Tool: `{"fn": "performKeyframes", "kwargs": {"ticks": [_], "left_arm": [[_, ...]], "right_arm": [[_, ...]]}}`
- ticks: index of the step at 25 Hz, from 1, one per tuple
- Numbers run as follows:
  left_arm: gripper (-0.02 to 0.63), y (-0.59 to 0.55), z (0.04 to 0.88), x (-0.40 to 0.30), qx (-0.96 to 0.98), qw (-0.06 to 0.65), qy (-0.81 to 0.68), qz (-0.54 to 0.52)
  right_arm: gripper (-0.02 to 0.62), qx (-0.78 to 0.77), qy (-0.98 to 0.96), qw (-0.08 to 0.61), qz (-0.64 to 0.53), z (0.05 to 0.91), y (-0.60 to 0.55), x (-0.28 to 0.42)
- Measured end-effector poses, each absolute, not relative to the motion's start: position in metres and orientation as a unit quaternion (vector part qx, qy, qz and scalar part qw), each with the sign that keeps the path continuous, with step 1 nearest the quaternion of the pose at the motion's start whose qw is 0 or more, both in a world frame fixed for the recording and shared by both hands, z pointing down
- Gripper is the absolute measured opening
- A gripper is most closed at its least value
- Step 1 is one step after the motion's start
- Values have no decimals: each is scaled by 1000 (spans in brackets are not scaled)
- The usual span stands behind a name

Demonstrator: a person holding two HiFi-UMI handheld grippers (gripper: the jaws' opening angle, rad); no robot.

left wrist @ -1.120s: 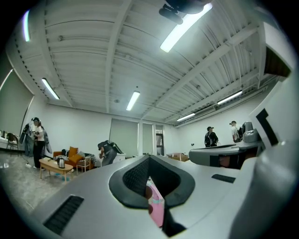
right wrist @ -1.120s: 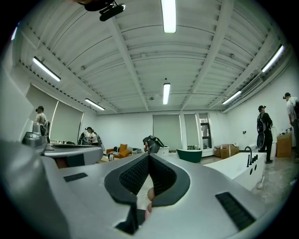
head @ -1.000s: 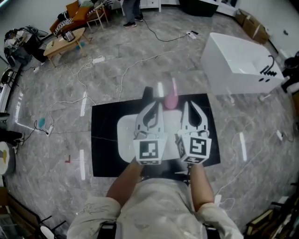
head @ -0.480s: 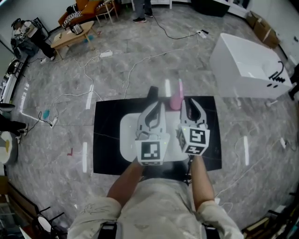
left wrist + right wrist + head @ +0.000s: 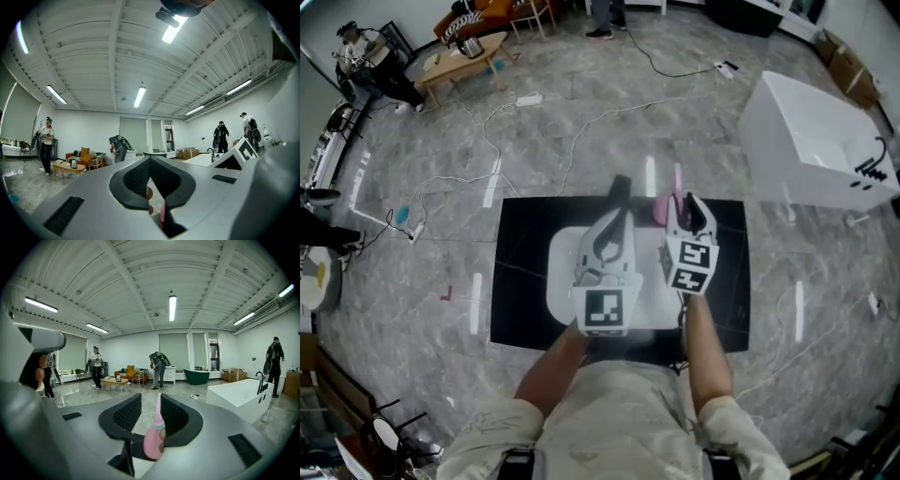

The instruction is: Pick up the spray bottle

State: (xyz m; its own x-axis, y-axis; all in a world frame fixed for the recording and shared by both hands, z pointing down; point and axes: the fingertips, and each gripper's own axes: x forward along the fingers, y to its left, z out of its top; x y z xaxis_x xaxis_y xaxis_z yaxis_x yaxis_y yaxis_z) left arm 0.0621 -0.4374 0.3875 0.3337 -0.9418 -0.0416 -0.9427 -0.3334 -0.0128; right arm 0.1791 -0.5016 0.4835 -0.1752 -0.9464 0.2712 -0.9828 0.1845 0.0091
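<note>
The right hand-held gripper (image 5: 150, 400), whose jaws have just been opening, is straddling the pink spray bottle (image 5: 153, 442) with jaws spread, ready for grasping. The left hand-held gripper (image 5: 149, 160), pressed together, is idling above the tabletop (image 5: 517, 281).

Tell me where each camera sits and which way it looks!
Head view: on the person's head, looking steeply down at the black mat, spray bottle, left gripper and right gripper; forearms and chest show.
Left gripper view: on the left gripper, looking level across the room past its shut jaws.
Right gripper view: on the right gripper, looking across the room; its jaws have just been opening, the bottle between them.
Shared: head and right gripper views both show the bottle and white bathtub.
</note>
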Motion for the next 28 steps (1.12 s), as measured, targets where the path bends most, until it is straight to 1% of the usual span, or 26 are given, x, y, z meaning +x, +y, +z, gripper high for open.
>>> {"fn": "performKeyframes", "kwargs": {"ticks": [4,7,9,14,27,28], "left_arm": [[2,-443,390,60,-812,12,584,14],[2,-446,393,61,-810,12,587,11],[2,-447,395,62,-809,19,587,4],[2,-455,402,52,-802,9,597,-4],[2,-460,417,47,-795,5,606,-27],[2,-461,418,46,-794,3,607,-26]], "right_arm": [[148,632,-759,125,92,500,-517,178],[160,632,-757,131,101,512,-528,180],[160,633,-755,135,105,518,-535,182],[160,629,-754,150,116,537,-552,183],[158,622,-759,154,115,554,-567,179],[145,624,-758,155,112,554,-568,179]]}}
